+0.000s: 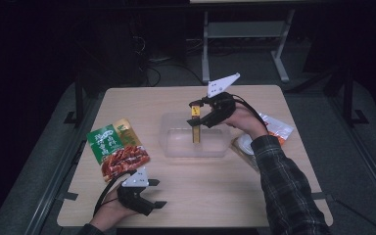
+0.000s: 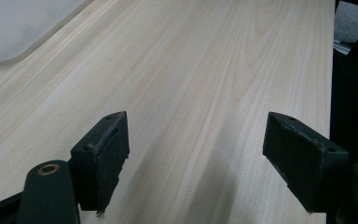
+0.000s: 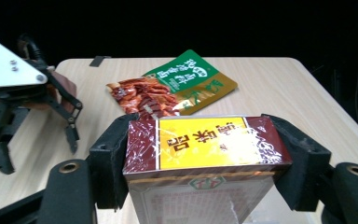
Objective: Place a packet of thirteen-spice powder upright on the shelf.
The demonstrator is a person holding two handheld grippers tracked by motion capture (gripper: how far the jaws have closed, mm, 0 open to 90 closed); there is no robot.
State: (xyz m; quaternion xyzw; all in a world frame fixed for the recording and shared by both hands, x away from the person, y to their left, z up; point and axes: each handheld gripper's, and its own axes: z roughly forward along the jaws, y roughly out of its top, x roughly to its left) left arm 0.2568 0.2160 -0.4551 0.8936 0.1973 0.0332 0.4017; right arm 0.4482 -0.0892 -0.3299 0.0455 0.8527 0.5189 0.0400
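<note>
My right gripper (image 1: 199, 113) is shut on a slim red and yellow box (image 1: 195, 128), which hangs upright over the clear plastic tub (image 1: 176, 147) at the middle of the table. In the right gripper view both pads press the sides of the box (image 3: 205, 149). A green and red snack pouch (image 1: 117, 145) lies flat at the left of the table, and appears in the right gripper view as the pouch (image 3: 172, 86) beyond the box. My left gripper (image 1: 157, 193) rests near the front edge, open, with bare wood between its pads (image 2: 107, 154).
A white and orange packet (image 1: 276, 128) and a round white item (image 1: 246, 145) lie at the right, partly behind the right forearm. The table's front edge runs just under the left hand. A metal frame leg stands on the floor beyond the far edge.
</note>
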